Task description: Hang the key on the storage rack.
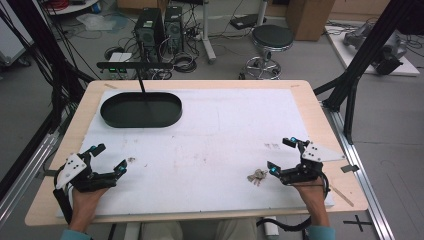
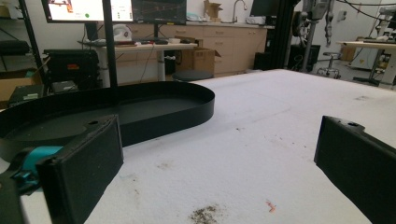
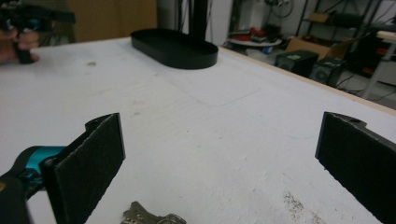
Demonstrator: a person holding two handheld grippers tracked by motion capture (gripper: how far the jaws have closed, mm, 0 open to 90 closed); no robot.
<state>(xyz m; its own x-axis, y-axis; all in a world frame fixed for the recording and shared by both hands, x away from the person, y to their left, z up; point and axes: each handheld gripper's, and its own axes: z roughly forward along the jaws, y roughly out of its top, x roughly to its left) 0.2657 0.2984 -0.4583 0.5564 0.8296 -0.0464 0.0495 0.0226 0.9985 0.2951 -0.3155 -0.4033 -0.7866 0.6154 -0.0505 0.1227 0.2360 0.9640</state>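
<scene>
Two wide-spread grippers, a bunch of keys and a black tray on a white-covered table.

No readable writing showed on anything. The left gripper (image 1: 108, 157) rested at the near left of the table (image 1: 200, 145), jaws released and wide apart, holding nothing. The right gripper (image 1: 281, 153) at the near right was likewise spread, empty, with the small silvery bunch of keys (image 1: 257, 175) lying flat just beside its nearer jaw. The shallow oval black tray (image 1: 141, 109) sat well apart at the far left.
</scene>
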